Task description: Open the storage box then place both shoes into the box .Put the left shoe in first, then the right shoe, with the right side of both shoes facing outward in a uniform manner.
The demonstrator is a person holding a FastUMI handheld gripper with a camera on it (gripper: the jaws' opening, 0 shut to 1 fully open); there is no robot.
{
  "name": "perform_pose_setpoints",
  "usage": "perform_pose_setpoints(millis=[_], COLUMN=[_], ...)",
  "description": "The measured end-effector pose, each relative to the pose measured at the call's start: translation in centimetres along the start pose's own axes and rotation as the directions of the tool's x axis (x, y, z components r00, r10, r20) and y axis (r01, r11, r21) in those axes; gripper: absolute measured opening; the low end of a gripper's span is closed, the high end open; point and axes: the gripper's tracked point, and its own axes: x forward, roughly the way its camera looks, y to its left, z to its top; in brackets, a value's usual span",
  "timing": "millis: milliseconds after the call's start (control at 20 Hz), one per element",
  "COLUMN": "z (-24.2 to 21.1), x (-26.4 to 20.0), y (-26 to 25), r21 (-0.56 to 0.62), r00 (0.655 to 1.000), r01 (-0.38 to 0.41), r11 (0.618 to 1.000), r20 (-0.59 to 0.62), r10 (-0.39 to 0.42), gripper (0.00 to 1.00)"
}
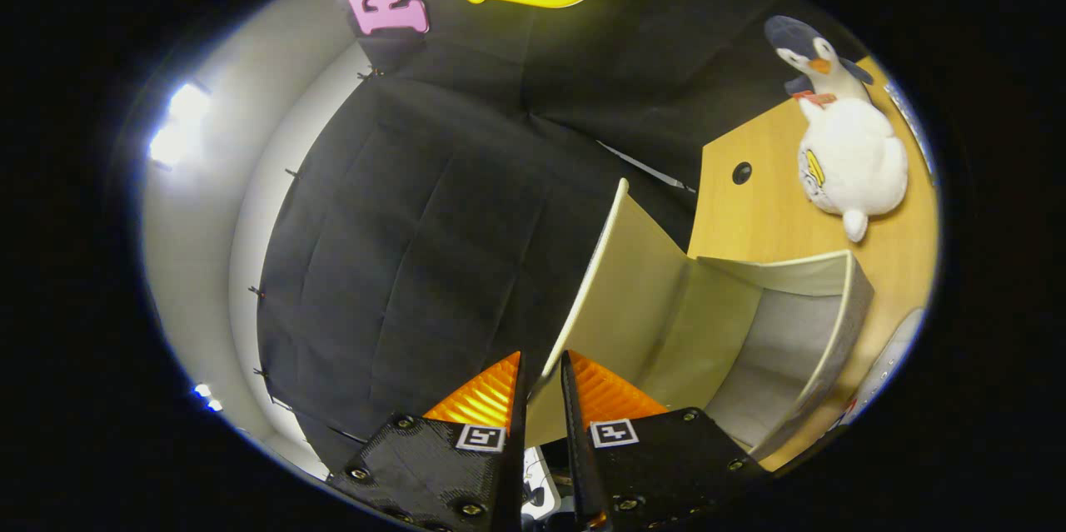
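**Lid raised, shoes yet to go in**

You had the tool [541, 382] pinching the edge of the storage box's lid [620, 307], its fingers drawn nearly together with the thin pale panel between them, low in the centre of the frame. The storage box [799, 340] sat on the worktop [766, 216] at the lower right, its lid swung up and its interior bare, so the opening step looked about done. Neither shoe was inside; both placements, left first and then right, remained. The box looked like stiff cream-coloured board with a grey inner floor. A white and dark shape below the fingers [595, 390] may have been a shoe, though too little showed to say. A plush penguin [841, 132] stood at the upper right.
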Motion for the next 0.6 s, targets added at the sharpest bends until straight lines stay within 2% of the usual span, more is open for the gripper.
perform_pose_setpoints(millis=[350, 600], z=[-0.4, -0.9], x=[8.5, 13.9], y=[1.4, 0.4], r21=[-0.016, -0.018], r00=[0.997, 0.992], r01=[0.005, 0.05], r11=[1.0, 0.999], r20=[-0.082, -0.119], r10=[-0.006, -0.052], gripper=[0.23, 0.23])
